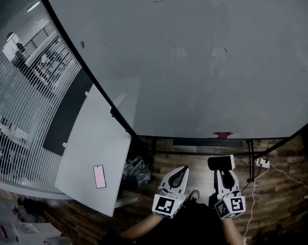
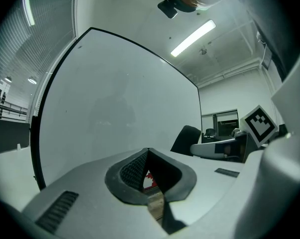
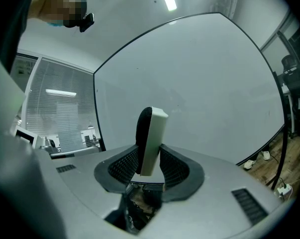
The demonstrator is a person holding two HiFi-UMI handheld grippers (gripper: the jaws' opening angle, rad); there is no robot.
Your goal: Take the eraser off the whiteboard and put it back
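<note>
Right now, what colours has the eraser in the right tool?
The eraser is white with a black side, clearest in the right gripper view.

What looks like a phone (image 1: 99, 176) lies on the table (image 1: 87, 147) left of the whiteboard (image 1: 194, 60).

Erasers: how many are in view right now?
1: the eraser sits clamped in the right gripper, off the whiteboard. A small red item below it is too small to identify.
</note>
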